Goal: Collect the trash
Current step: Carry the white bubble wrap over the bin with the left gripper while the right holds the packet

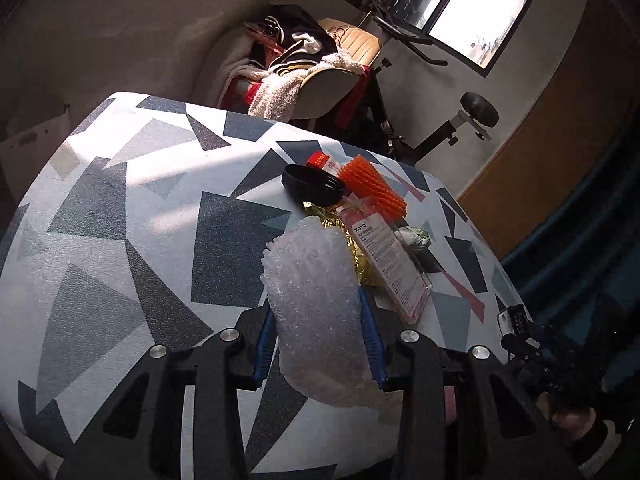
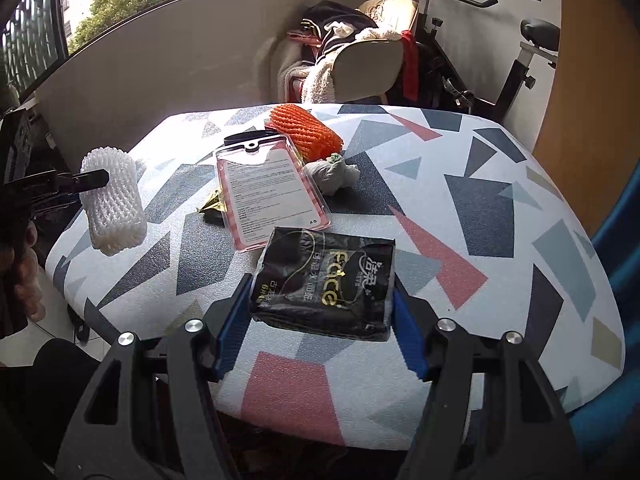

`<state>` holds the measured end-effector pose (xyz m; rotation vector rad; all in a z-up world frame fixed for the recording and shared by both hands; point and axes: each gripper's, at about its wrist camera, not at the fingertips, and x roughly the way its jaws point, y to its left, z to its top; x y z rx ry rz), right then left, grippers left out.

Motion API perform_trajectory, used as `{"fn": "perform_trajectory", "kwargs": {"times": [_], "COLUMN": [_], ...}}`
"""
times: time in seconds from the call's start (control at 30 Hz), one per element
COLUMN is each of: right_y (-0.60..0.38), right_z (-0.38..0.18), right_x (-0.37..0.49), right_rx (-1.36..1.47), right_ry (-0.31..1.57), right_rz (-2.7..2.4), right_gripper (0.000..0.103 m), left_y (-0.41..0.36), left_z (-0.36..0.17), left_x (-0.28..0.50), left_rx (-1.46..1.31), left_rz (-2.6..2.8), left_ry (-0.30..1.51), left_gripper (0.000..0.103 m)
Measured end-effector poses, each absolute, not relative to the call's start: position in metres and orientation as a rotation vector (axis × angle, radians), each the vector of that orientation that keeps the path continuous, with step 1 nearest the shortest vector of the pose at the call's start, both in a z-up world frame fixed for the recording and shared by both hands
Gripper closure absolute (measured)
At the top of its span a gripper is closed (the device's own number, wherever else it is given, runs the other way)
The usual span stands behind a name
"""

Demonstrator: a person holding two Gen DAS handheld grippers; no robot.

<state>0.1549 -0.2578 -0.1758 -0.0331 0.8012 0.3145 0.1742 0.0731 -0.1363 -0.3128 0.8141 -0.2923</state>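
My left gripper [image 1: 320, 344] is shut on a white foam fruit net [image 1: 320, 312] and holds it above the table's left edge; the net also shows in the right wrist view [image 2: 112, 200]. My right gripper [image 2: 320, 316] is shut on a black tissue pack [image 2: 324, 284], held just above the patterned table [image 2: 480, 184]. On the table lie a clear pink phone-case package [image 2: 268, 192], an orange foam net [image 2: 306, 130], a crumpled white wrapper [image 2: 332, 174], a gold wrapper [image 2: 212, 208] and a black lid [image 1: 314, 184].
Behind the table stands a chair piled with clothes [image 2: 344, 52] and an exercise bike [image 2: 520, 64]. A wooden panel [image 2: 592, 80] is at the right. Something blue [image 2: 616, 240] borders the table's right side.
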Motion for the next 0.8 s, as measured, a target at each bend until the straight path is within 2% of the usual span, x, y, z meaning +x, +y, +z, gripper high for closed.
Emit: {"fn": "perform_trajectory", "kwargs": {"times": [0.4, 0.8], "right_y": [-0.251, -0.256], "right_z": [-0.162, -0.166], "right_x": [0.123, 0.104], "right_rx": [-0.048, -0.044], "right_ry": [0.785, 0.801], "right_rz": [0.336, 0.337], "right_gripper": [0.038, 0.038], "left_y": [0.011, -0.004], "left_z": [-0.15, -0.177], "left_x": [0.067, 0.032], "left_rx": [-0.03, -0.033], "left_rz": [-0.43, -0.467], "left_ry": [0.832, 0.909], "left_gripper": [0.065, 0.06]}}
